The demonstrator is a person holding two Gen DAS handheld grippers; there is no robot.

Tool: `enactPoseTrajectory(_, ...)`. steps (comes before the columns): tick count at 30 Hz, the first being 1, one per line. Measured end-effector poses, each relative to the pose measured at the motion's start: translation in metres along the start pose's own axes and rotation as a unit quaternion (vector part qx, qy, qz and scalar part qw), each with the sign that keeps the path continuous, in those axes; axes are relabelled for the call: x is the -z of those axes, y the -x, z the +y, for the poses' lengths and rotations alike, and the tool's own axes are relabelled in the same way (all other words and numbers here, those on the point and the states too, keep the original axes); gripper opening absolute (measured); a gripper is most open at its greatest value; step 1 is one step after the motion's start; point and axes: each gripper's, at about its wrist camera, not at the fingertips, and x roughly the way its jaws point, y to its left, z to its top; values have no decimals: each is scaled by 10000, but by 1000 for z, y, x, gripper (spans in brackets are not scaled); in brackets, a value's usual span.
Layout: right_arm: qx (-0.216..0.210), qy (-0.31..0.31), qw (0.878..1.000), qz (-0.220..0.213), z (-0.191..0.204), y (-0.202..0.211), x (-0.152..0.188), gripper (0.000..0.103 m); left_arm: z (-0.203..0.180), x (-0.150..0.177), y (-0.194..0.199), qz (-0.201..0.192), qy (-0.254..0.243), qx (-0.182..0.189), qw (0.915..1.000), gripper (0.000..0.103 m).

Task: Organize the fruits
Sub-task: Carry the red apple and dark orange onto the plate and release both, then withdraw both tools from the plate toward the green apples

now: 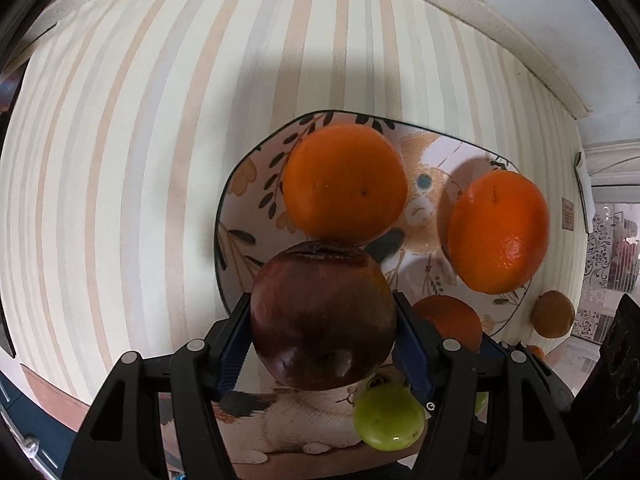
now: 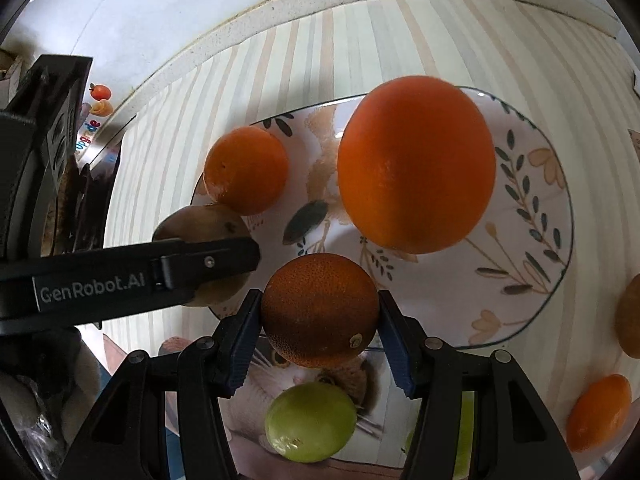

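Note:
My left gripper [image 1: 322, 328] is shut on a dark red apple [image 1: 322, 316] and holds it over the near rim of a flower-patterned plate [image 1: 240, 176]. Two oranges [image 1: 344, 182] [image 1: 498, 232] lie on that plate. My right gripper [image 2: 320, 316] is shut on a dark, rough-skinned orange [image 2: 320, 308] over the near edge of the same plate [image 2: 520, 240]. A big orange [image 2: 416, 164] and a smaller orange [image 2: 246, 170] lie on the plate. The left gripper's arm [image 2: 132, 276] crosses the right wrist view, with the apple [image 2: 200, 224] partly hidden behind it.
A green fruit [image 1: 388, 416] [image 2: 310, 422] lies below the grippers on an animal-print mat [image 1: 288, 420]. A brownish fruit [image 1: 553, 314] sits right of the plate. Another orange [image 2: 598, 412] and a brown fruit [image 2: 630, 316] lie at the right. The striped tablecloth [image 1: 120, 160] ends at a pale edge.

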Motion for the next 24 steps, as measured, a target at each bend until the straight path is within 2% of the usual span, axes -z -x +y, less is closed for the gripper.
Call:
enactPoseTrajectory(5, -38, 7, 10000, 26, 7, 2, -2, 78, -5, -3, -4, 40, 7, -123, 9999, 66)
enactPoseTrajectory(7, -12, -45, 10000, 42, 5, 7, -2, 85, -7, -2, 0, 0, 14, -42, 10000, 71)
enactPoseTrajectory(9, 53, -78, 9999, 53, 1, 13, 0, 91, -10, 0, 9, -120, -33, -110, 9999, 83)
enactPoseTrajectory(10, 156, -108, 9998, 36, -1, 18, 0, 93, -11, 2, 13, -193, -63, -145, 9997, 83)
enactPoseTrajectory(18, 814, -51, 9964, -251, -13, 62, 9, 95, -16, 30, 54, -845, -199, -616, 9943, 83)
enactPoseTrajectory(24, 949, 66, 9939, -550, -11, 103, 24, 95, -20, 63, 81, -1198, -209, -659, 9904, 83)
